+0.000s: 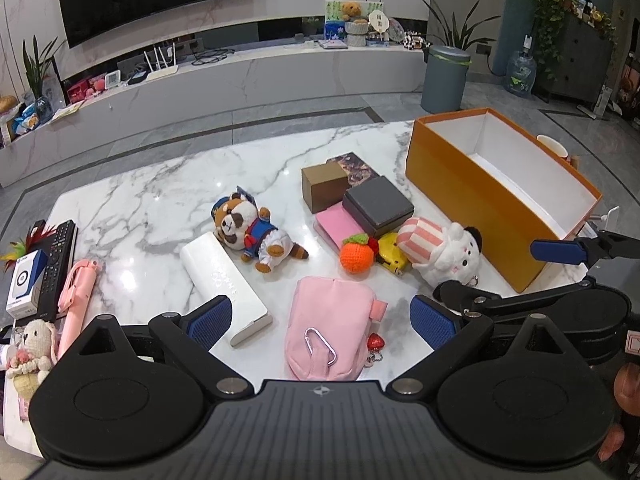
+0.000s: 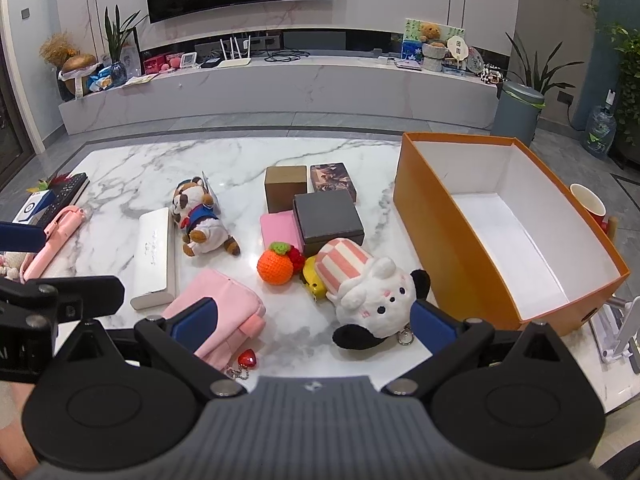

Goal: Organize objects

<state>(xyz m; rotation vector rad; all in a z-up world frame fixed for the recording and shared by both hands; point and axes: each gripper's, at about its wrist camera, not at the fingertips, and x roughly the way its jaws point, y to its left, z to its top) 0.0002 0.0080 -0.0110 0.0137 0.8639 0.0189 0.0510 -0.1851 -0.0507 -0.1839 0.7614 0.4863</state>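
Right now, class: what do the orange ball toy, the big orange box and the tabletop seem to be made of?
Orange ball toy: crocheted yarn, matte; stitch rows show.
Big orange box: likely cardboard, matte orange outside, white inside; thin straight walls.
Tabletop: marble or marble-look stone, polished; grey veins and glare spots.

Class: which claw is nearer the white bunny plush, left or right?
Right. The right claw is open, one finger beside the bunny plush. The left claw is open over the pink pouch, with the plush off to its right.
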